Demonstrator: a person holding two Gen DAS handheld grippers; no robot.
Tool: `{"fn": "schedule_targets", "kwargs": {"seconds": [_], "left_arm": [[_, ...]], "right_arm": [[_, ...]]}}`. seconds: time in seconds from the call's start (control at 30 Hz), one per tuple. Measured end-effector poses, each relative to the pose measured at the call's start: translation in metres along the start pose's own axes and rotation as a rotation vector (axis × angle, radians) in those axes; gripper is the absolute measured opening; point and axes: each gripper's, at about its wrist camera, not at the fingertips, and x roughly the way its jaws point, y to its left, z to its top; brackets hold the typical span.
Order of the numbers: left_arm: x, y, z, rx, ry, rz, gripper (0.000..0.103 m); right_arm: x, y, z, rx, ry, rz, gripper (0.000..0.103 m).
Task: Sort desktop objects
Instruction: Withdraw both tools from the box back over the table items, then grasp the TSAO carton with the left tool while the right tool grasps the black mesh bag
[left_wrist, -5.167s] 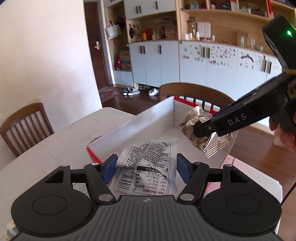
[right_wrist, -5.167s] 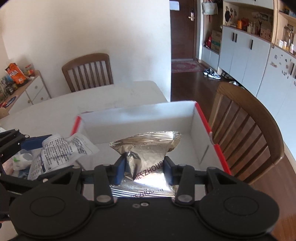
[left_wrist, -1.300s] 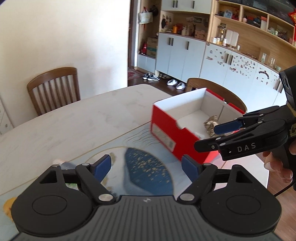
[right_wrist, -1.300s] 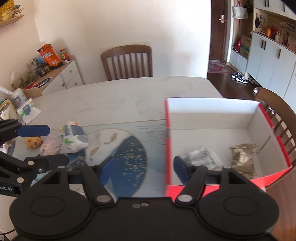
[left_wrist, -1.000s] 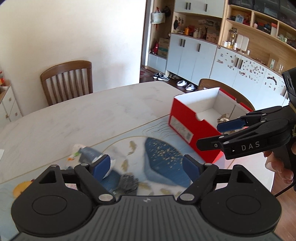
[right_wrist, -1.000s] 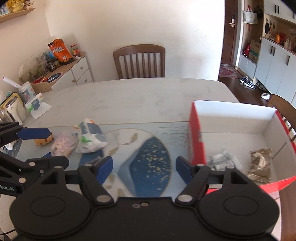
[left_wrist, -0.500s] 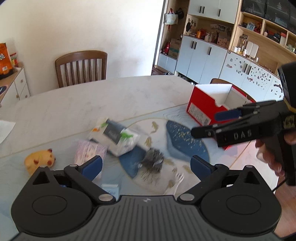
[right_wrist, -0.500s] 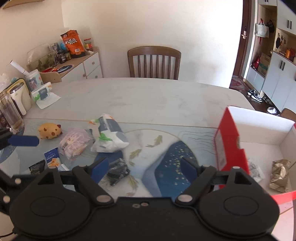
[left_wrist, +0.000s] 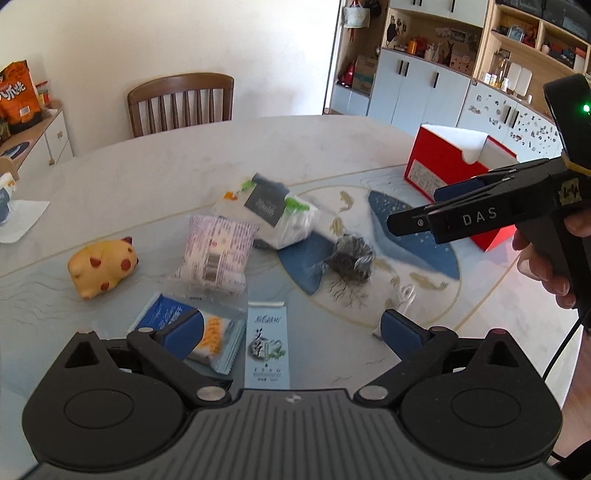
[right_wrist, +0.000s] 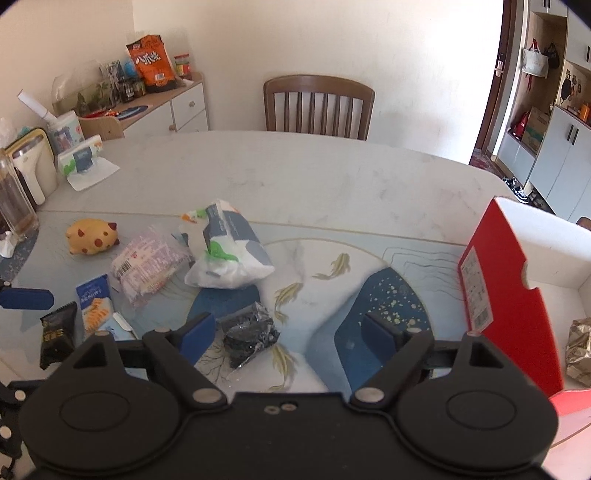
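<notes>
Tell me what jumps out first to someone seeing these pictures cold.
The open red cardboard box at the table's right edge, a crumpled silver foil packet inside. Left of it, loose items litter the fish-patterned mat: a yellow spotted pig toy, a white-and-grey tissue pack, a crinkled black wrapper. Both grippers, left and right, hover open.

A box (right_wrist: 506, 295) sits at the bench's (right_wrist: 295, 173) right edge, a foil packet (right_wrist: 580, 350) inside. Toward the left edge lie a toy pig (right_wrist: 92, 236), a noodle packet (right_wrist: 147, 264) and a tissue pack (right_wrist: 229, 251) side by side.
</notes>
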Motion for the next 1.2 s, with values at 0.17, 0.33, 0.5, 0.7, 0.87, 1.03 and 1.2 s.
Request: {"fn": "schedule_targets", "kwargs": {"seconds": [0.17, 0.33, 0.5, 0.7, 0.87, 1.03, 1.2], "left_arm": [[0.010, 0.001, -0.009, 0.006, 0.010, 0.017, 0.102], [0.021, 0.001, -0.016, 0.011, 0.023, 0.014, 0.102], [0.032, 0.005, -0.021, -0.030, 0.052, 0.006, 0.102], [0.039, 0.003, -0.027, -0.023, 0.062, 0.030, 0.101], [0.042, 0.000, -0.027, -0.009, 0.060, 0.042, 0.100], [0.041, -0.003, -0.028, 0.012, 0.049, 0.057, 0.081], [0.041, -0.005, -0.028, 0.026, 0.041, 0.062, 0.068]], "right_arm": [[0.015, 0.006, -0.004, -0.024, 0.016, 0.011, 0.086], [0.030, 0.012, -0.009, -0.054, 0.038, 0.019, 0.086], [0.046, 0.014, -0.012, -0.074, 0.061, 0.018, 0.084], [0.060, 0.017, -0.014, -0.112, 0.078, 0.021, 0.082], [0.067, 0.023, -0.014, -0.140, 0.088, 0.036, 0.078], [0.072, 0.028, -0.013, -0.156, 0.096, 0.046, 0.069], [0.074, 0.029, -0.013, -0.149, 0.101, 0.060, 0.062]]}}
